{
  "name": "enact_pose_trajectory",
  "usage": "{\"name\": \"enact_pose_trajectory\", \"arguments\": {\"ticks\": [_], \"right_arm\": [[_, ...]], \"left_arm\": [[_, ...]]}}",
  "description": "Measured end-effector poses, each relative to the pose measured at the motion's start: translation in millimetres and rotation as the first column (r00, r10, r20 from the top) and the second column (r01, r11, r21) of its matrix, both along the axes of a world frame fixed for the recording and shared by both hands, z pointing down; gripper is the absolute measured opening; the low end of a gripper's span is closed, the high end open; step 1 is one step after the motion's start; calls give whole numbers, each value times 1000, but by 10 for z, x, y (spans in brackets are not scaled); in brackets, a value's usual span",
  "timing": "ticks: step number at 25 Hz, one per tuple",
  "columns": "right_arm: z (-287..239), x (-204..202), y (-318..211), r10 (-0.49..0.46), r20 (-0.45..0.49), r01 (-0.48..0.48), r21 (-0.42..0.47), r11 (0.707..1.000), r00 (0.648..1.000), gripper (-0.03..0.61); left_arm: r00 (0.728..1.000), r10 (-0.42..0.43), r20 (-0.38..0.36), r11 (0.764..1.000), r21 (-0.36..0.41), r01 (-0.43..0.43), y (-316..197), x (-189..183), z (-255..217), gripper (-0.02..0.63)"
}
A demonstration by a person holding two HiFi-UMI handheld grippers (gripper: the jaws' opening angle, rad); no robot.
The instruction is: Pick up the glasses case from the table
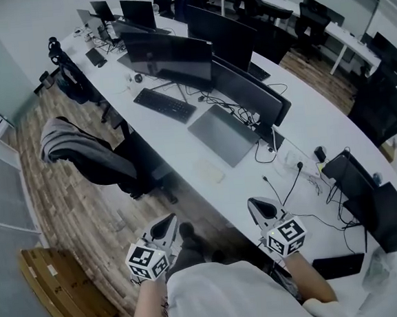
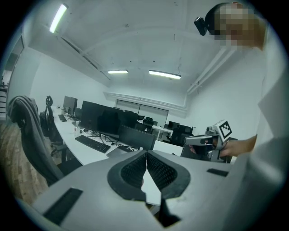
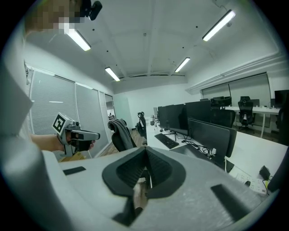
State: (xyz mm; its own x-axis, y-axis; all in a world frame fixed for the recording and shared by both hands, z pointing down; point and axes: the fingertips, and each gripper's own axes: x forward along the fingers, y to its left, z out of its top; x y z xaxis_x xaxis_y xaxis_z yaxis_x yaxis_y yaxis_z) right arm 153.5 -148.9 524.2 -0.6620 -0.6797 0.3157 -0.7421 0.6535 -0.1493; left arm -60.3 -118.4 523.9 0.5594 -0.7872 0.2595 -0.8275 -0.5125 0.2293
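Note:
A small pale oblong thing [image 1: 210, 172], which may be the glasses case, lies on the long white table [image 1: 184, 149] near its front edge. Both grippers are held in front of the person's body, short of that edge. My left gripper [image 1: 166, 225] hangs over the floor beside the table, its jaws shut and empty [image 2: 146, 162]. To its right, my right gripper [image 1: 261, 207] is at the table's edge, also shut with nothing between its pads [image 3: 146, 164]. Each gripper view shows the other gripper off to the side, the right gripper [image 2: 192, 140] and the left gripper [image 3: 94, 134]. Neither touches the pale thing.
Several dark monitors [image 1: 176, 58], a black keyboard [image 1: 165, 104] and a grey laptop [image 1: 222, 134] stand on the table, with loose cables [image 1: 283, 181] to the right. An office chair with a grey jacket [image 1: 81, 154] stands left of the table. A wooden crate [image 1: 54, 284] sits on the floor.

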Motion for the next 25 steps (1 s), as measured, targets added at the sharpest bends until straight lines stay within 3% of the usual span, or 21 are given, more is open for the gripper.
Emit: {"name": "enact_pose_trajectory", "arguments": {"ticks": [19,25], "right_arm": [[88,-630,-1193,130,-49,-132,-42,990,990,2],[134,-798,-1413,156,-75,-160,-55,986,985,94]], "left_arm": [[986,168,-10,984,-53,-169,-1503,-680,229,9],[972,234,-27,968,-82,-236,-1806,-778,379,9]]}}
